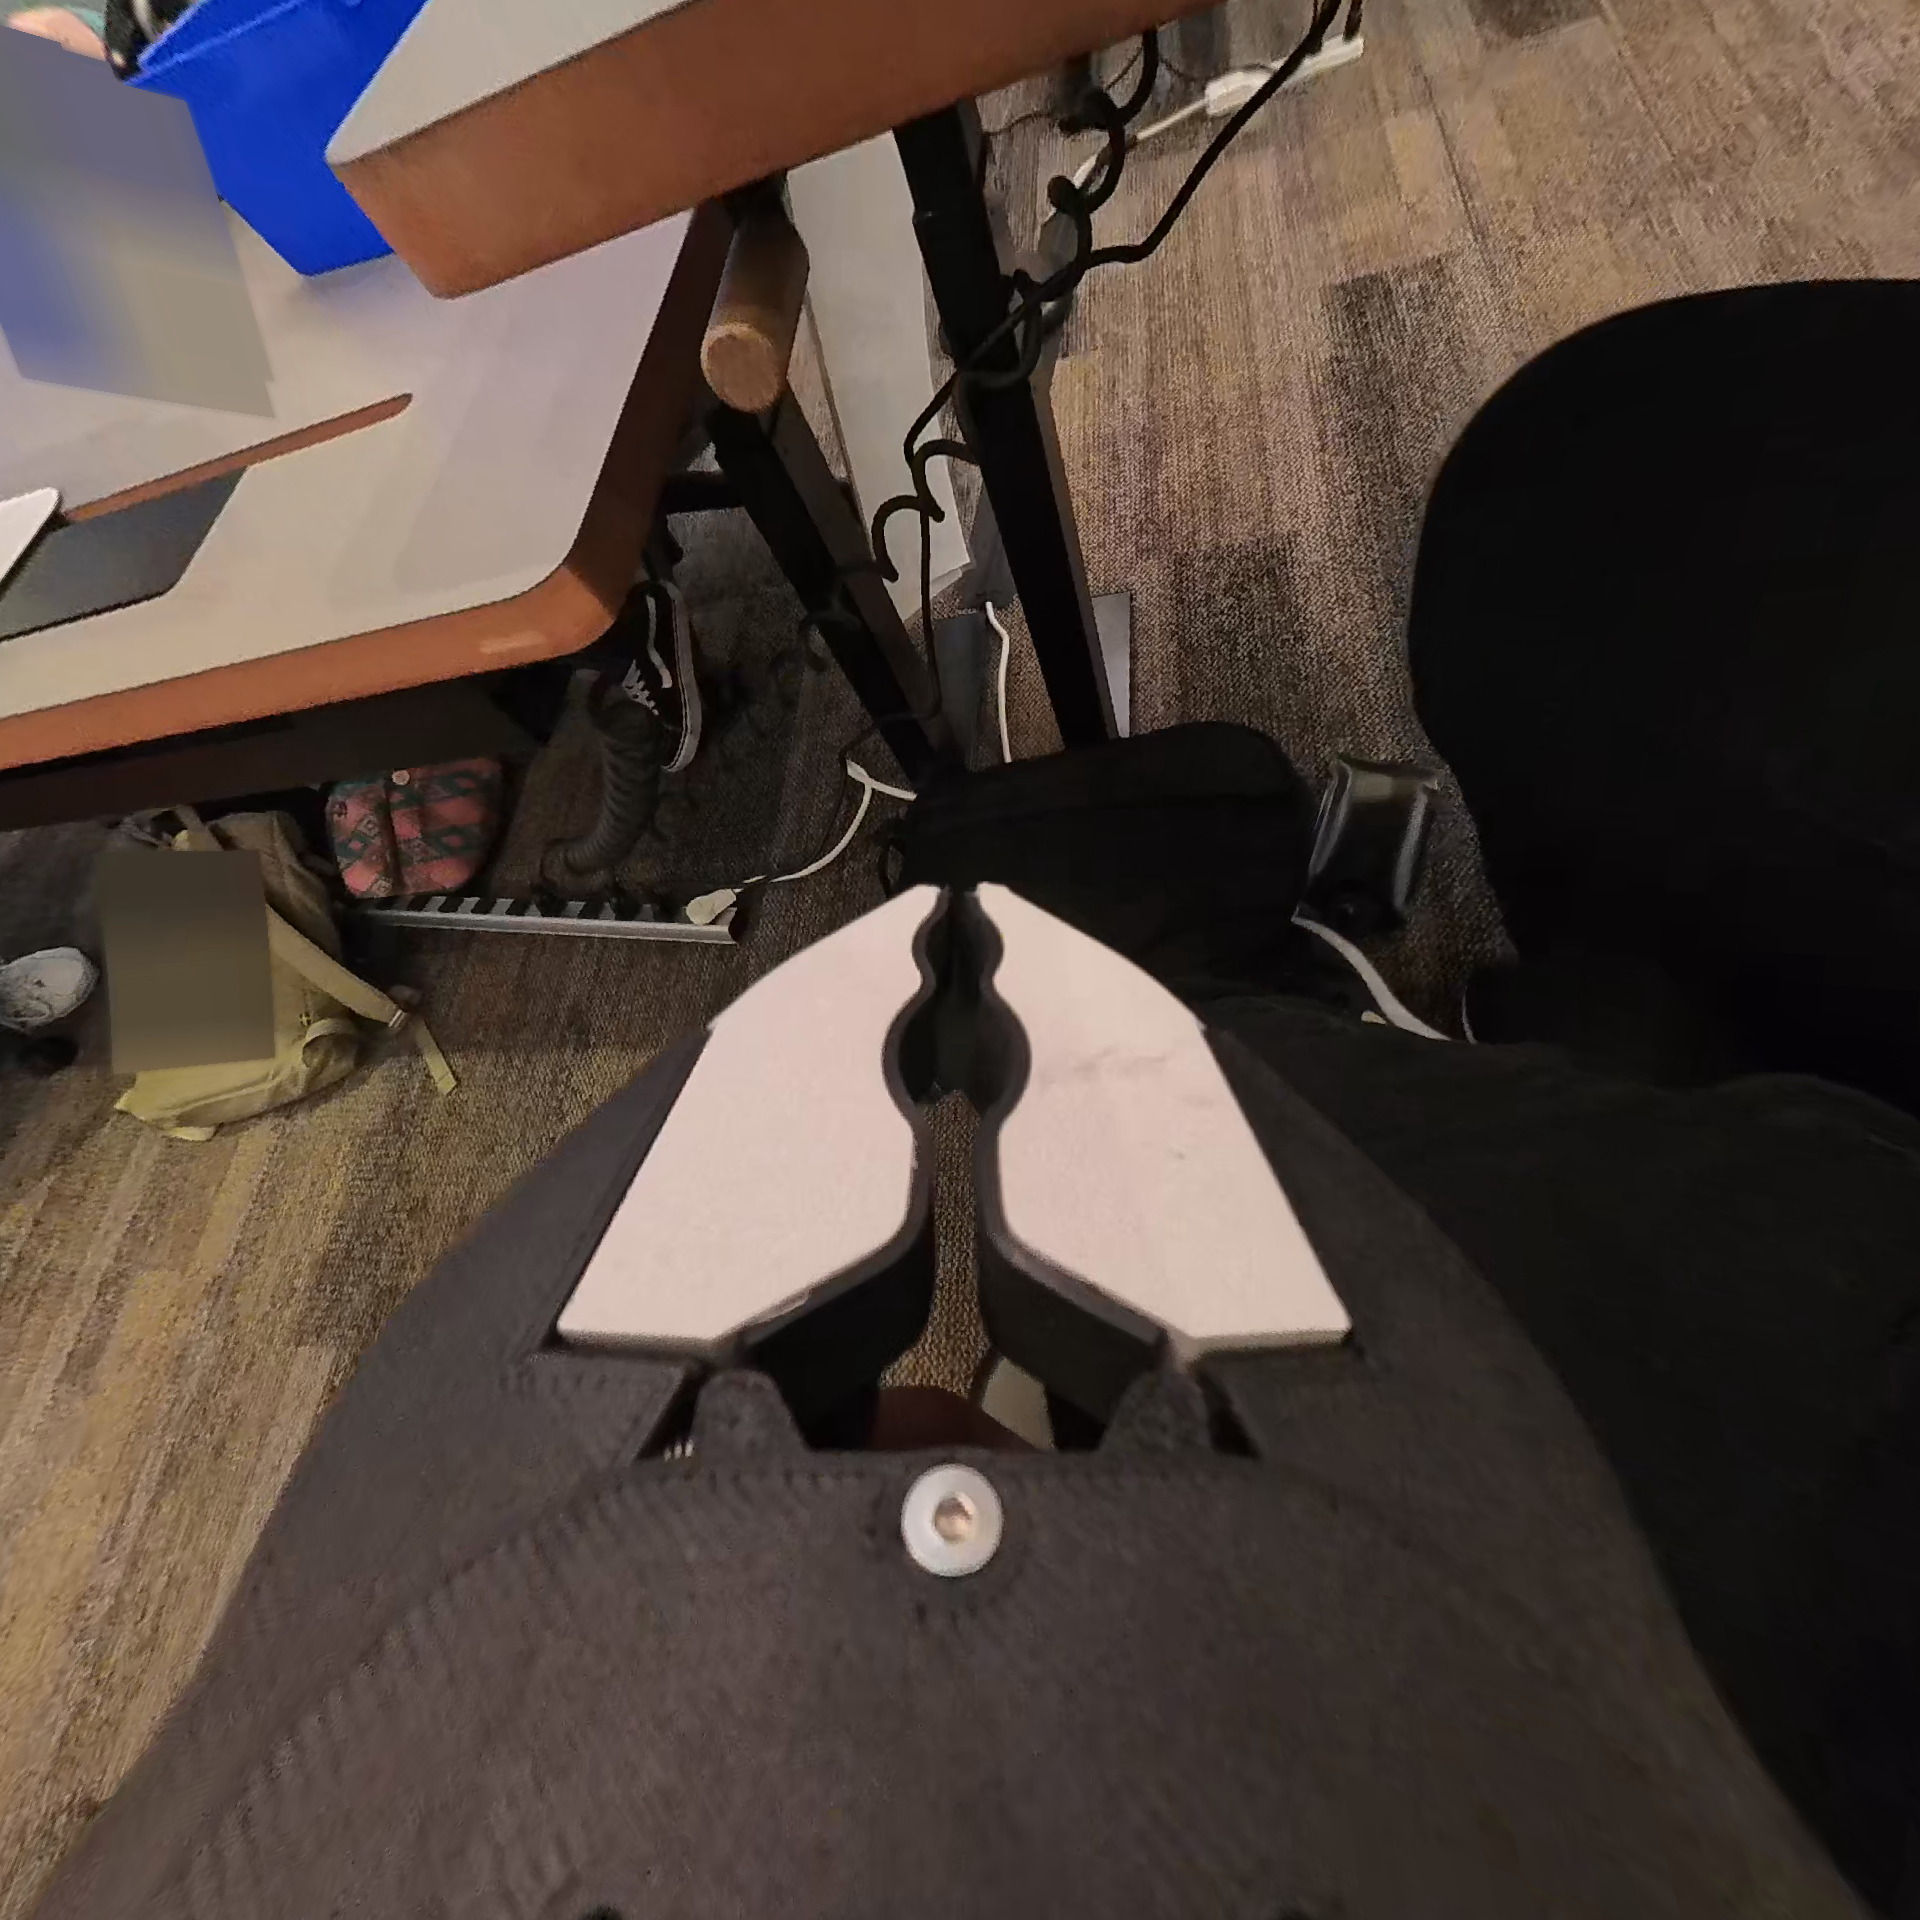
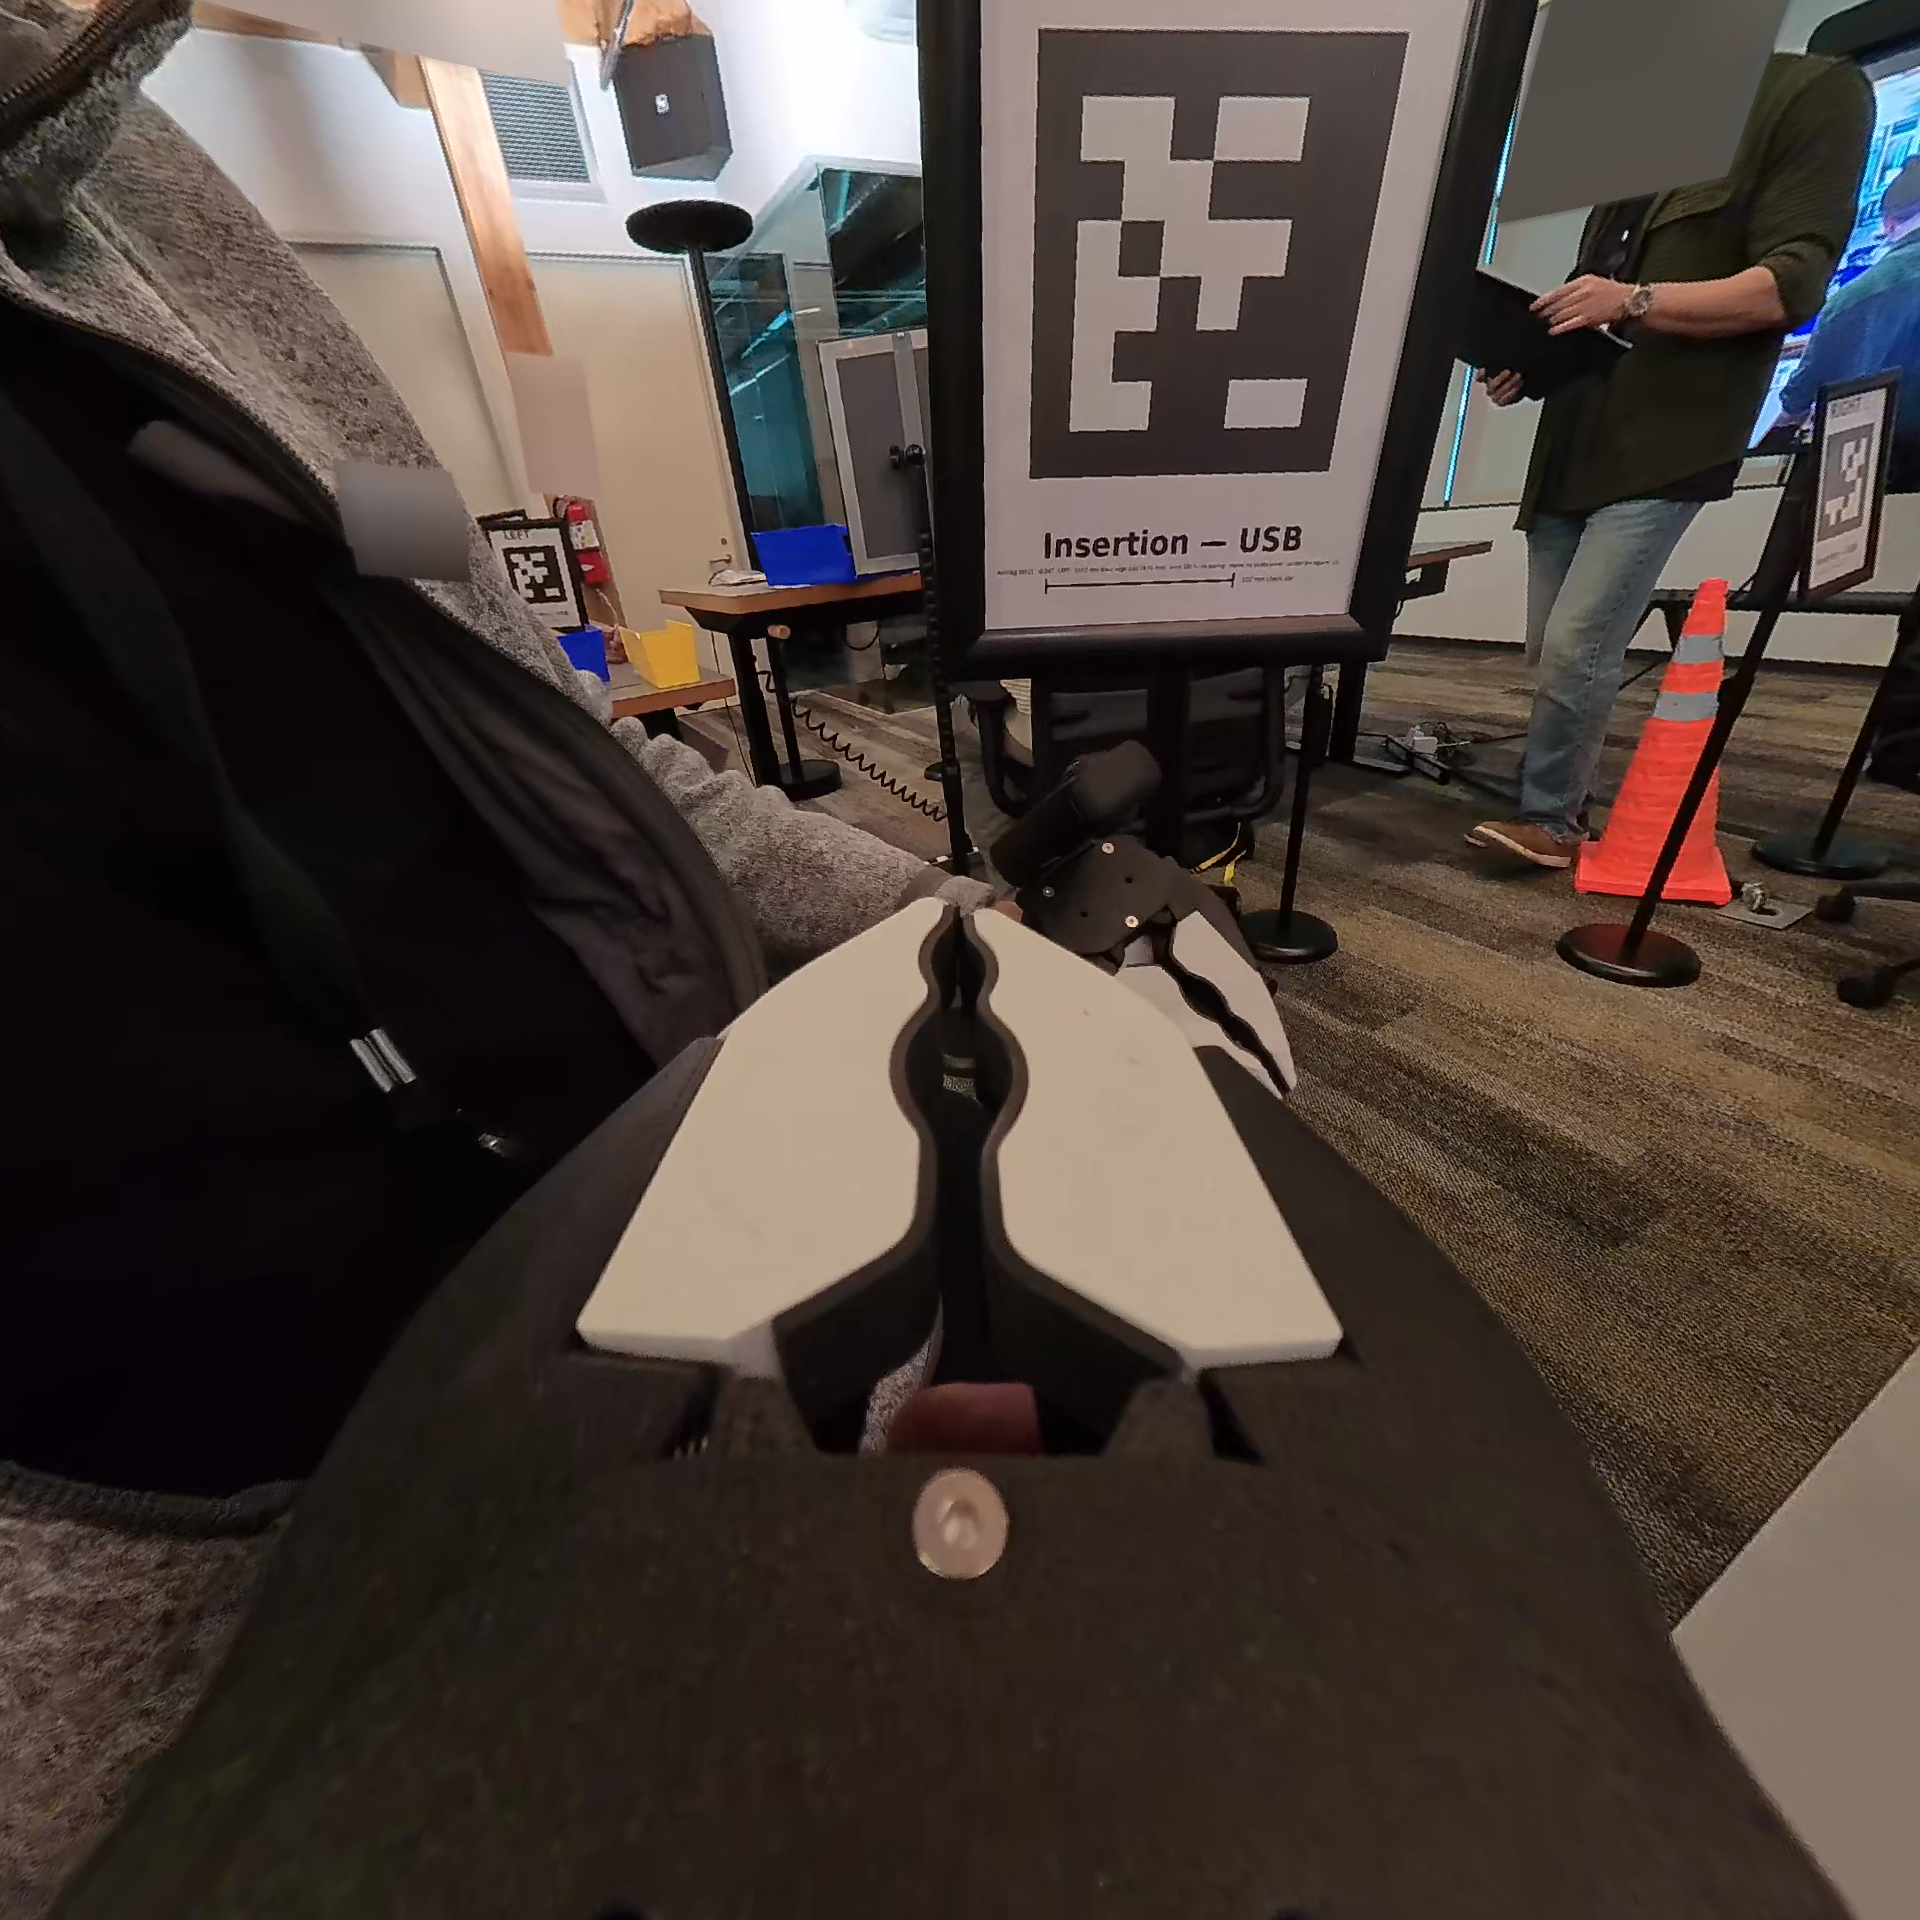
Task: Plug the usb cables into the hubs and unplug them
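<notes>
No USB cable or hub shows in either view. In the left wrist view my left gripper (image 1: 961,891) points down at the carpet and a person's black trousers (image 1: 1558,1247), with its white fingers (image 1: 810,1122) closed tip to tip. It also shows in the right wrist view (image 2: 1231,1003), low and just right of my right gripper, fingers together. My right gripper (image 2: 961,914) is shut, its white fingers (image 2: 1132,1143) meeting at the tips. It is held beside a grey sleeve (image 2: 790,852) and a black jacket (image 2: 260,935).
A desk (image 1: 416,468) with a blue bin (image 1: 270,135) stands at upper left, with cables (image 1: 997,343) on its legs, bags (image 1: 270,987) beneath and a black chair (image 1: 1683,623) at right. Ahead are a framed sign (image 2: 1184,312), a standing person (image 2: 1621,468), an orange cone (image 2: 1662,769) and stanchion bases (image 2: 1626,951).
</notes>
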`<state>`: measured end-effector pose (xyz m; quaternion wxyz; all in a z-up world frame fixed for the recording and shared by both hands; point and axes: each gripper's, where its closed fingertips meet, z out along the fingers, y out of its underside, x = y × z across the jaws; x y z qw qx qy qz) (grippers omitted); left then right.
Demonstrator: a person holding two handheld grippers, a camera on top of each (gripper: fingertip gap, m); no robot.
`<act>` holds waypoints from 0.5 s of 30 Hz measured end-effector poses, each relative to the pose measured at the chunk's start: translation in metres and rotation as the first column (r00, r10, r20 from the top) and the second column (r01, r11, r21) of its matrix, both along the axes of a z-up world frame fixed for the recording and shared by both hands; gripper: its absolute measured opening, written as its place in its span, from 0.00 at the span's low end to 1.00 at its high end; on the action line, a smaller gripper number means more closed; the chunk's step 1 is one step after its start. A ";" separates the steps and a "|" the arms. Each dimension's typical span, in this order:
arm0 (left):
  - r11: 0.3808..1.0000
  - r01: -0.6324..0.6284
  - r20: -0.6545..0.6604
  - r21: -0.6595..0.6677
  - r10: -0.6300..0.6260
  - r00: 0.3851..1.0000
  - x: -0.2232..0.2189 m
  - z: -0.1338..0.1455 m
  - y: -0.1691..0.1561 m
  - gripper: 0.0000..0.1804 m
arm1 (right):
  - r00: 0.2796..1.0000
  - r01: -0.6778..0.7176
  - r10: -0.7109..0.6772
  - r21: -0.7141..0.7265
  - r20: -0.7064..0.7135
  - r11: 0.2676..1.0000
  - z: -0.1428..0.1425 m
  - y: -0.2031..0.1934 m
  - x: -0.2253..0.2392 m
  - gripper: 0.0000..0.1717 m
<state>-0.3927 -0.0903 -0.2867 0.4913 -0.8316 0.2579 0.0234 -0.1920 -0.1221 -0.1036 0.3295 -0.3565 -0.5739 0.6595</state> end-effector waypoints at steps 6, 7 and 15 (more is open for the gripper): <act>0.999 0.053 0.000 -0.003 -0.053 0.999 0.018 -0.001 0.016 0.05 | 1.000 0.000 0.000 -0.001 -0.002 1.000 0.000 0.000 0.000 0.00; 0.998 0.060 0.004 -0.002 -0.060 0.998 0.021 -0.001 0.018 0.06 | 1.000 0.000 0.000 -0.003 -0.003 1.000 0.001 0.001 0.000 0.00; 0.995 0.098 0.034 0.010 -0.098 0.995 0.040 0.003 0.033 0.15 | 1.000 0.003 -0.004 -0.023 -0.012 1.000 0.003 0.003 0.001 0.00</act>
